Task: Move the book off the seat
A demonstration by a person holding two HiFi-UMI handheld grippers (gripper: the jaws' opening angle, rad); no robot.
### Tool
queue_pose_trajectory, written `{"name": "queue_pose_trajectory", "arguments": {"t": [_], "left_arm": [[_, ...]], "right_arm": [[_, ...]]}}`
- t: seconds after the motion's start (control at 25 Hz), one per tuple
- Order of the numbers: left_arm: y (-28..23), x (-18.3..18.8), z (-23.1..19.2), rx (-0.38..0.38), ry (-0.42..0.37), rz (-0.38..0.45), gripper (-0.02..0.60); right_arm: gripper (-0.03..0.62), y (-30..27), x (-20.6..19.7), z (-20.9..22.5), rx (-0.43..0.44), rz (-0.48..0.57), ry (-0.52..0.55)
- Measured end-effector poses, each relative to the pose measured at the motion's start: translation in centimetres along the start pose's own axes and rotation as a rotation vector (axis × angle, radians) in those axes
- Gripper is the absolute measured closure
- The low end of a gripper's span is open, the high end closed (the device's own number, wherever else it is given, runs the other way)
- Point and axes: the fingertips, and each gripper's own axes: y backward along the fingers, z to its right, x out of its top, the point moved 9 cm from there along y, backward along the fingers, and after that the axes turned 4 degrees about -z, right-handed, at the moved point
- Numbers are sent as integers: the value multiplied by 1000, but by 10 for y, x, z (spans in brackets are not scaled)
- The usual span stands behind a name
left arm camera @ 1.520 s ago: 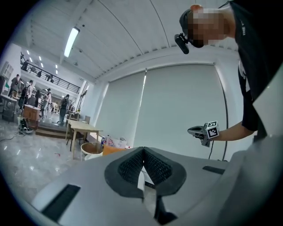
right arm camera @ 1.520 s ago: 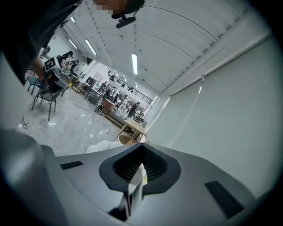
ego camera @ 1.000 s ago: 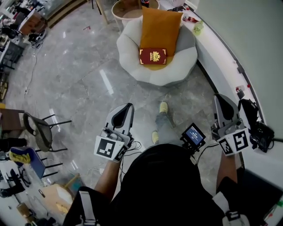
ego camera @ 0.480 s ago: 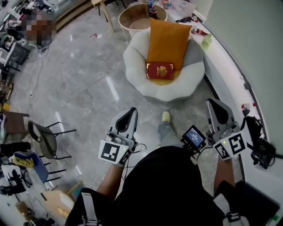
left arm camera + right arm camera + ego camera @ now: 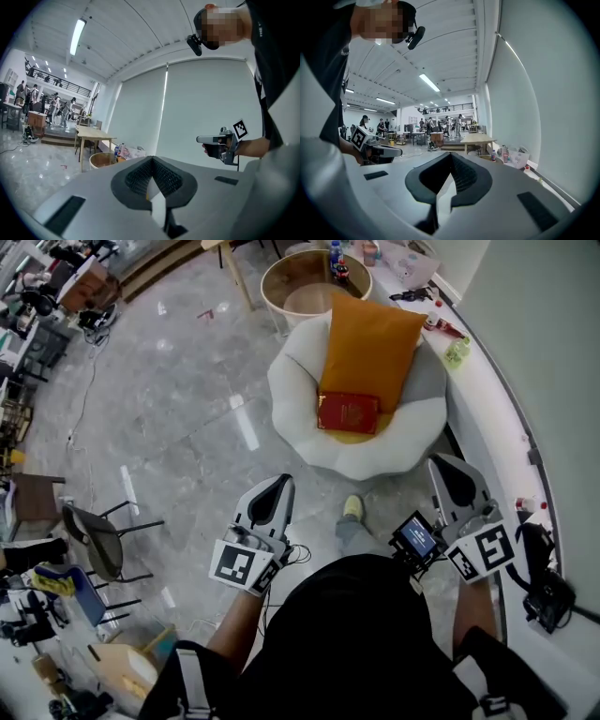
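A flat red book (image 5: 349,412) with gold embossing lies on the far puffy, scalloped grey seat (image 5: 305,442), against a smooth orange cushion (image 5: 370,348). Near, the left gripper (image 5: 277,484) and right gripper (image 5: 447,471) point roughly level, jaws together, empty.

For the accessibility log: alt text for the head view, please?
A red book lies in the seat of a pale round armchair, on the lower end of an orange cushion. Nearer the camera, the person holds the left gripper and the right gripper over the grey floor, both shut and empty, short of the chair.
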Motion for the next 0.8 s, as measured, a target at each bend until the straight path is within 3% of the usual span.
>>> {"name": "queue_pose_trajectory", "arguments": {"t": [0.44,0.8], "left_arm": [[-84,23,-14,18,-53,-79,575],[-111,37,-11,-19,-103,-114,575]], "right_arm": [[583,-47,6,75,26,35,-28],[583,-55,7,97,11,73,-52]]}}
